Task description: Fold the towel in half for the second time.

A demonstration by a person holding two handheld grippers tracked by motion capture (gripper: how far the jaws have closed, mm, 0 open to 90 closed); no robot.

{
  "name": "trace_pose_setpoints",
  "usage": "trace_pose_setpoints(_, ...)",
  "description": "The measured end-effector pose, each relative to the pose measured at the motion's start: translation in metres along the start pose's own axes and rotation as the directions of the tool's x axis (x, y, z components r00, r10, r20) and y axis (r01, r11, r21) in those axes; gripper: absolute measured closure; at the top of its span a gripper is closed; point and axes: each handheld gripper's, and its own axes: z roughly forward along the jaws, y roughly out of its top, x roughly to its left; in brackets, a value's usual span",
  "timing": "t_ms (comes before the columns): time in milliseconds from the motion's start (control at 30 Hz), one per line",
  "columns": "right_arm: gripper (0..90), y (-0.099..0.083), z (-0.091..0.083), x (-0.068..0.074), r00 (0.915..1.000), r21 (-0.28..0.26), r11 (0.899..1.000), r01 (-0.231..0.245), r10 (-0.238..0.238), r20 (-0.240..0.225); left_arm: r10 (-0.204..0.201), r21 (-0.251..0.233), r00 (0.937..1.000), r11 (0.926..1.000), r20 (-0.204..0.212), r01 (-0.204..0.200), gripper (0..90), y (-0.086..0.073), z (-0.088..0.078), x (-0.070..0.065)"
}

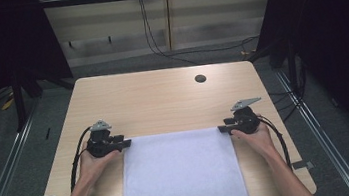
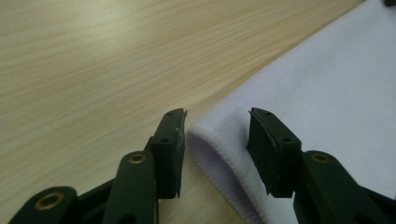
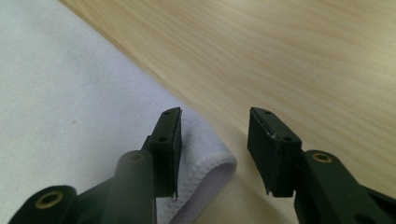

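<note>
Both pairs of jaws stand partly open with a far corner of the white towel [image 1: 181,172] lying in the gap, and neither pair pinches it yet. Seen from the left gripper's own view, the left gripper [image 2: 217,140] straddles the rounded, hemmed corner of the cloth, which sits loose between the two black pads with pale wood showing beside the left-hand one. On the other side the right gripper [image 3: 215,140] does the same, its left-hand pad over the cloth and its right-hand pad over bare wood, the folded hem curling between them. From above, the towel lies flat and smooth in the lower middle of the frame on the wooden table [image 1: 162,94], its far edge running straight across between the two hands, which sit at the middle left and middle right. I judge the work to be at its start: the cloth is spread out and the grippers are lined up on its two far corners, but the grasp itself, and whatever fold or lift follows, is still to do. Its near edge is cut off by the bottom of the high view, so I cannot tell how far it hangs over the table's front.
</note>
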Motion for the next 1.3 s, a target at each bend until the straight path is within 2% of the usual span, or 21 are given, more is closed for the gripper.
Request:
trace_pose_setpoints(67, 55.4, -0.002, 0.004, 0.000, 1.0000, 0.021, 1.000, 0.010, -0.010, -0.001, 0.005, -0.005, 1.0000, 1.0000, 0.007, -0.005, 50.3, 0.001, 0.000, 0.002)
trace_pose_setpoints(100, 55.4, -0.003, 0.005, 0.000, 1.0000, 0.023, 1.000, 0.000, 0.000, -0.007, 0.003, -0.011, 0.9996, 0.9999, 0.027, -0.002, 49.1, 0.002, 0.000, 0.003)
trace_pose_setpoints(167, 56.6, -0.003, 0.004, 0.000, 0.9996, 0.032, 0.999, -0.011, 0.012, -0.025, 0.008, -0.023, 0.9996, 0.9997, 0.027, -0.007, 48.0, 0.002, 0.000, 0.004)
trace_pose_setpoints(200, 59.6, -0.003, 0.003, 0.001, 0.9995, 0.039, 0.999, -0.015, 0.016, -0.028, 0.015, -0.017, 0.9991, 0.9998, 0.040, -0.014, 47.9, 0.003, 0.001, 0.006)
trace_pose_setpoints(267, 64.9, -0.004, 0.002, 0.001, 0.9980, 0.040, 0.999, -0.021, 0.023, -0.060, 0.020, -0.014, 0.9993, 0.9997, 0.031, -0.019, 49.2, 0.003, 0.003, 0.005)
trace_pose_setpoints(367, 74.1, -0.005, 0.001, -0.003, 0.9893, 0.054, 0.995, -0.088, 0.094, -0.112, 0.035, 0.027, 0.9987, 0.9990, 0.036, -0.036, 51.2, 0.001, 0.011, 0.005)
trace_pose_setpoints(400, 76.1, -0.006, 0.001, -0.003, 0.9895, 0.045, 0.995, -0.089, 0.094, -0.110, 0.040, 0.039, 0.9984, 0.9984, 0.040, -0.041, 51.2, 0.000, 0.012, 0.005)
trace_pose_setpoints(467, 81.2, -0.007, 0.002, -0.004, 0.9870, 0.042, 0.995, -0.094, 0.099, -0.127, 0.075, 0.027, 0.9972, 0.9968, 0.006, -0.075, 52.8, 0.000, 0.011, 0.003)
trace_pose_setpoints(567, 84.4, -0.006, 0.002, -0.001, 0.9876, 0.045, 0.995, -0.086, 0.092, -0.127, 0.070, 0.030, 0.9973, 0.9971, 0.021, -0.070, 54.2, -0.001, 0.013, 0.004)
trace_pose_setpoints(600, 84.8, -0.006, 0.002, 0.000, 0.9877, 0.046, 0.995, -0.088, 0.093, -0.125, 0.071, 0.023, 0.9972, 0.9972, 0.024, -0.071, 55.6, -0.002, 0.013, 0.004)
trace_pose_setpoints(700, 85.2, -0.006, 0.001, -0.002, 0.9855, 0.048, 0.994, -0.099, 0.105, -0.133, 0.079, 0.041, 0.9962, 0.9959, 0.037, -0.081, 67.0, -0.001, 0.012, 0.004)
trace_pose_setpoints(767, 85.4, -0.006, 0.000, -0.002, 0.9847, 0.045, 0.994, -0.102, 0.108, -0.137, 0.073, 0.048, 0.9945, 0.9959, 0.075, -0.077, 80.0, -0.002, 0.012, 0.003)
trace_pose_setpoints(833, 85.5, -0.006, -0.001, -0.003, 0.9833, 0.040, 0.993, -0.108, 0.112, -0.144, 0.040, 0.049, 0.9947, 0.9978, 0.095, -0.045, 83.3, -0.003, 0.011, 0.006)
trace_pose_setpoints(900, 85.7, -0.005, -0.004, -0.003, 0.9826, 0.033, 0.993, -0.113, 0.117, -0.144, 0.034, 0.051, 0.9941, 0.9979, 0.103, -0.040, 84.7, -0.003, 0.008, 0.007)
trace_pose_setpoints(1033, 85.9, 0.003, -0.011, -0.003, 0.9795, 0.009, 0.993, -0.115, 0.115, -0.165, 0.024, 0.012, 0.9943, 0.9996, 0.104, -0.025, 84.9, 0.003, -0.003, 0.008)
trace_pose_setpoints(1067, 86.0, 0.006, -0.014, -0.002, 0.9792, 0.004, 0.993, -0.117, 0.116, -0.166, 0.031, 0.003, 0.9954, 0.9995, 0.091, -0.032, 85.0, 0.006, -0.006, 0.008)
trace_pose_setpoints(1133, 86.0, 0.014, -0.018, -0.003, 0.9808, -0.016, 0.994, -0.111, 0.107, -0.163, 0.025, -0.031, 0.9969, 0.9993, 0.074, -0.023, 85.2, 0.016, -0.012, 0.011)
trace_pose_setpoints(1167, 86.0, 0.021, -0.021, -0.004, 0.9846, -0.028, 0.995, -0.099, 0.094, -0.147, 0.024, -0.043, 0.9976, 0.9988, 0.065, -0.021, 85.3, 0.020, -0.014, 0.012)
trace_pose_setpoints(1233, 86.0, 0.032, -0.027, -0.005, 0.9858, -0.061, 0.993, -0.100, 0.091, -0.141, 0.033, -0.058, 0.9983, 0.9979, 0.049, -0.030, 85.4, 0.031, -0.018, 0.015)
trace_pose_setpoints(1300, 86.0, 0.044, -0.033, -0.007, 0.9879, -0.083, 0.992, -0.091, 0.080, -0.133, 0.029, -0.088, 0.9983, 0.9958, 0.050, -0.025, 85.4, 0.041, -0.025, 0.017)
